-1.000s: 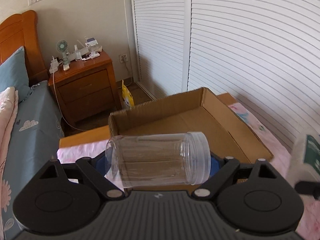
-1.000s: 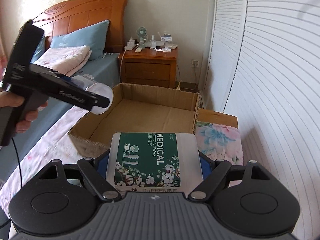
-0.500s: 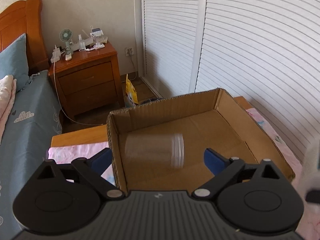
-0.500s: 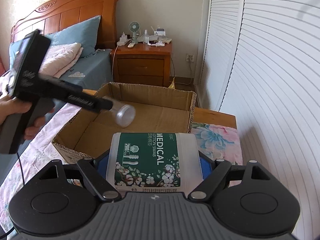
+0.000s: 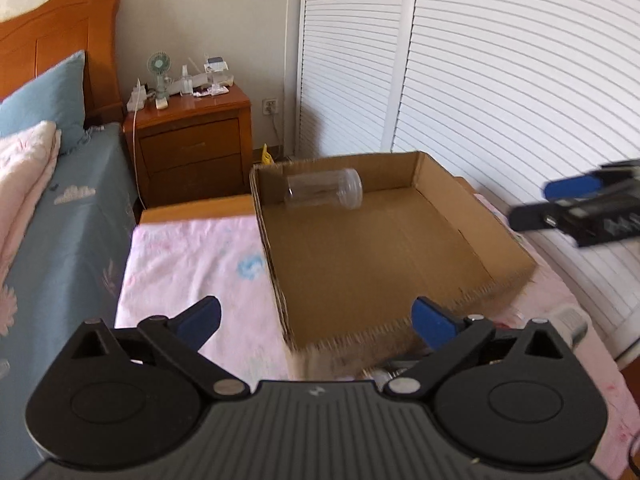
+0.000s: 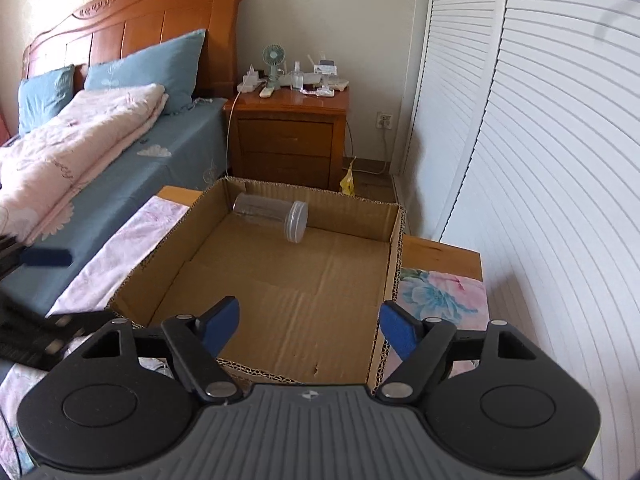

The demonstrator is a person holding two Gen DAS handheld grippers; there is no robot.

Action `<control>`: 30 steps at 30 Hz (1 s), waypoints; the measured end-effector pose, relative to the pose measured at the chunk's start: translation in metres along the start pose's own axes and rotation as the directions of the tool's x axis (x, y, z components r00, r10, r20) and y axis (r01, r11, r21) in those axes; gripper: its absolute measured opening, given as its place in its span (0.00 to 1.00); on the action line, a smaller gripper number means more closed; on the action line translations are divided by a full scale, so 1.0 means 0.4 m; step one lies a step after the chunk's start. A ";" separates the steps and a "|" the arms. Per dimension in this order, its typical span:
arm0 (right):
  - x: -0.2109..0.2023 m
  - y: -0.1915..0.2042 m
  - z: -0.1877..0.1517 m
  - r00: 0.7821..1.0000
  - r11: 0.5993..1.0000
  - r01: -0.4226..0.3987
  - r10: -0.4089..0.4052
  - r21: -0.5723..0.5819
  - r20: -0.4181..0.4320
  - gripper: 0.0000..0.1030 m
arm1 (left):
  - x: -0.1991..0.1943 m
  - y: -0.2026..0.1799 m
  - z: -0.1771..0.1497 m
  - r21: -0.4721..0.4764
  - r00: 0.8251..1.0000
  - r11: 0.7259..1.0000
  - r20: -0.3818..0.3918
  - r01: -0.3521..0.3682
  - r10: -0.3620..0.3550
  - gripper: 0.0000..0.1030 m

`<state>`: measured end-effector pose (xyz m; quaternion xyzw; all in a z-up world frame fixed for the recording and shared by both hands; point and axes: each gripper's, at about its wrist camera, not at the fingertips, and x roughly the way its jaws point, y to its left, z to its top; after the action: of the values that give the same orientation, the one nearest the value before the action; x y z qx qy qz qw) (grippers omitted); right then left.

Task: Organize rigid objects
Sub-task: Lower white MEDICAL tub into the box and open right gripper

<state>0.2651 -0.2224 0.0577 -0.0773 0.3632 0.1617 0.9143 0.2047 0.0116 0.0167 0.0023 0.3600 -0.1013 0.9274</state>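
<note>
A clear plastic jar (image 5: 324,194) (image 6: 272,216) lies on its side in the far left corner of the open cardboard box (image 5: 268,248) (image 6: 344,210). My left gripper (image 5: 316,314) hangs over the box's near left corner, its jaws opening wide with nothing between them. In the right wrist view it shows at the left edge (image 6: 52,292). My right gripper (image 6: 310,316) stands above the box's near wall, jaws closing, and nothing is between its blue pads. In the left wrist view it shows at the right (image 5: 576,200). No cotton swab box is in sight.
The box rests on a pink flowered cloth (image 5: 192,264) over a wooden table. A bed (image 6: 120,152) lies to the left, and a nightstand (image 6: 288,136) stands beyond the box. White louvred doors (image 6: 540,160) run along the right. Blurred small items (image 5: 568,320) lie by the box's near right corner.
The left gripper let go of the clear jar, which dropped into the box, then drew back. The green-labelled cotton swab box has gone from the right gripper's jaws.
</note>
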 end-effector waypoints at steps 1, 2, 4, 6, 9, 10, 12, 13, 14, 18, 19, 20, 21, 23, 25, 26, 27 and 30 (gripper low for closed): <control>0.003 -0.002 -0.002 1.000 1.000 -0.006 0.006 0.005 -0.011 0.81 | -0.008 0.002 -0.009 -0.008 1.000 1.000 0.000 0.003 -0.003 0.98; 0.002 -0.004 -0.011 1.000 1.000 -0.005 0.005 0.017 -0.021 0.82 | -0.017 0.002 -0.020 -0.015 1.000 1.000 0.005 0.004 -0.004 0.98; -0.005 -0.009 -0.033 0.999 1.000 0.010 -0.009 0.024 -0.041 0.90 | -0.030 0.001 -0.034 -0.012 1.000 1.000 0.013 0.001 -0.001 0.98; -0.027 -0.016 -0.066 0.999 0.999 0.025 -0.024 0.030 -0.048 0.98 | -0.042 -0.002 -0.042 0.003 1.000 1.000 0.020 0.007 -0.007 0.98; -0.070 -0.033 -0.119 0.999 0.997 0.016 -0.012 0.072 -0.044 1.00 | -0.056 -0.008 -0.052 0.020 0.999 1.000 0.036 0.022 -0.022 0.98; -0.085 -0.039 -0.141 0.999 0.996 0.016 -0.012 0.085 -0.045 1.00 | -0.058 -0.009 -0.055 0.022 0.999 0.999 0.041 0.026 -0.027 0.98; -0.099 -0.047 -0.177 0.998 0.994 0.038 -0.033 0.099 -0.052 1.00 | -0.058 -0.016 -0.063 0.027 0.999 0.999 0.043 0.025 -0.026 0.98; -0.103 -0.056 -0.198 0.997 0.993 0.052 -0.046 0.109 -0.059 1.00 | -0.058 -0.020 -0.066 0.031 0.999 0.999 0.042 0.027 -0.028 0.98; -0.103 -0.065 -0.215 0.996 0.989 0.069 -0.060 0.131 -0.072 1.00 | -0.057 -0.024 -0.067 0.035 0.999 0.999 0.039 0.031 -0.032 0.98; -0.099 -0.101 -0.280 0.994 0.965 0.041 -0.014 0.261 -0.104 1.00 | -0.063 -0.036 -0.085 0.038 0.998 0.998 0.038 0.050 -0.052 0.98; -0.092 -0.103 -0.292 0.994 0.959 0.017 0.015 0.284 -0.110 1.00 | -0.064 -0.039 -0.090 0.040 0.998 0.998 0.040 0.054 -0.055 0.98; -0.084 -0.101 -0.301 0.993 0.955 0.006 0.030 0.296 -0.115 1.00 | -0.064 -0.042 -0.092 0.041 0.998 0.998 0.039 0.052 -0.054 0.98; -0.072 -0.098 -0.307 0.992 0.953 0.003 0.035 0.304 -0.119 1.00 | -0.064 -0.045 -0.096 0.039 0.998 0.998 0.036 0.050 -0.051 0.98; -0.045 -0.096 -0.311 0.991 0.948 -0.007 0.048 0.319 -0.121 1.00 | -0.063 -0.049 -0.102 0.038 0.998 0.998 0.027 0.053 -0.054 0.98; -0.020 -0.102 -0.313 0.991 0.938 -0.030 0.073 0.346 -0.111 1.00 | -0.065 -0.052 -0.108 0.037 0.998 0.998 0.022 0.057 -0.058 0.98; -0.004 -0.107 -0.312 0.991 0.932 -0.034 0.079 0.362 -0.111 1.00 | -0.067 -0.051 -0.111 0.033 0.998 0.998 0.024 0.055 -0.056 0.98; 0.010 -0.111 -0.312 0.990 0.927 -0.027 0.076 0.373 -0.118 1.00 | -0.070 -0.051 -0.114 0.030 0.998 0.998 0.027 0.055 -0.056 0.98; 0.036 -0.122 -0.312 0.989 0.914 -0.033 0.088 0.405 -0.118 1.00 | -0.074 -0.050 -0.119 0.026 0.998 0.998 0.026 0.055 -0.055 0.98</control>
<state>0.2126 -0.2969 -0.0414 0.1127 0.4511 0.1062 0.8789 0.1478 0.0010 0.0024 0.0029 0.3463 -0.1314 0.9289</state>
